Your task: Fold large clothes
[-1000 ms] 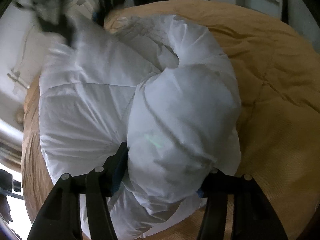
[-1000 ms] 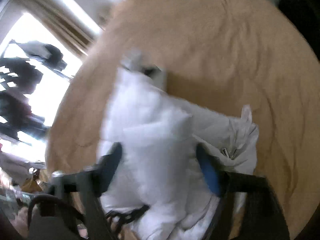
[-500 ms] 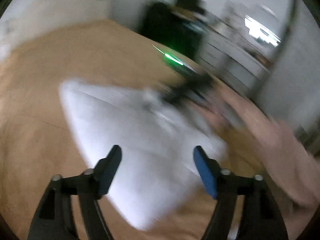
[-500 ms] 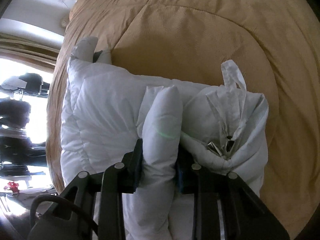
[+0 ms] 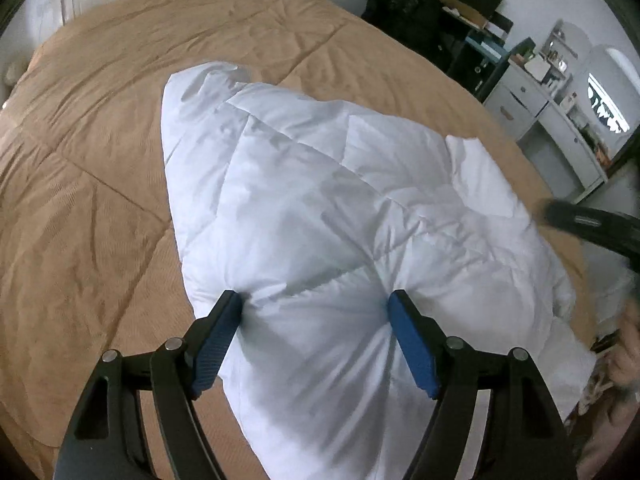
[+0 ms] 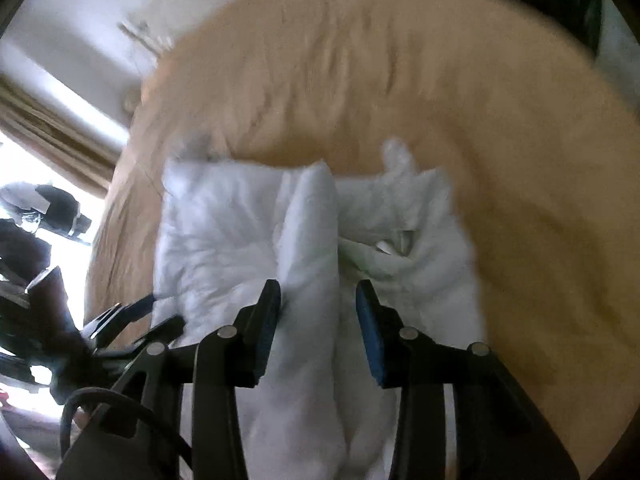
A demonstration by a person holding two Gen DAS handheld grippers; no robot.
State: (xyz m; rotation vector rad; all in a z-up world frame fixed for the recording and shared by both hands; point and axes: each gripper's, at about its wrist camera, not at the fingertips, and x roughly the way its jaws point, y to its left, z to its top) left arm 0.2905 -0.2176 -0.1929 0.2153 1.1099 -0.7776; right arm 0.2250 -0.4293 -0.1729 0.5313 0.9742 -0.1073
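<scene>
A white padded jacket [image 5: 320, 208] lies bunched on a tan bed cover [image 5: 80, 160]. My left gripper [image 5: 316, 304] is wide open, and its blue-padded fingers [image 5: 412, 344] press into the near edge of the jacket from both sides without pinching it. In the blurred right wrist view the same jacket [image 6: 224, 232] shows, with a thick rolled fold [image 6: 312, 248] running between the fingers of my right gripper [image 6: 318, 292]. Those jaws stand partly apart, beside the fold rather than clamped on it. The left gripper [image 6: 120, 316] shows at that view's lower left.
The tan bed cover [image 6: 440, 80] fills both views. A white dresser [image 5: 552, 112] and dark bags and a chair [image 5: 412, 4] stand beyond the bed's far right corner. A bright window with curtains [image 6: 48, 128] is at the left of the right wrist view.
The left gripper swung round to face across the bed and now presses open into the jacket's edge. The right gripper, clamped on the rolled fold half a second ago, has opened.
</scene>
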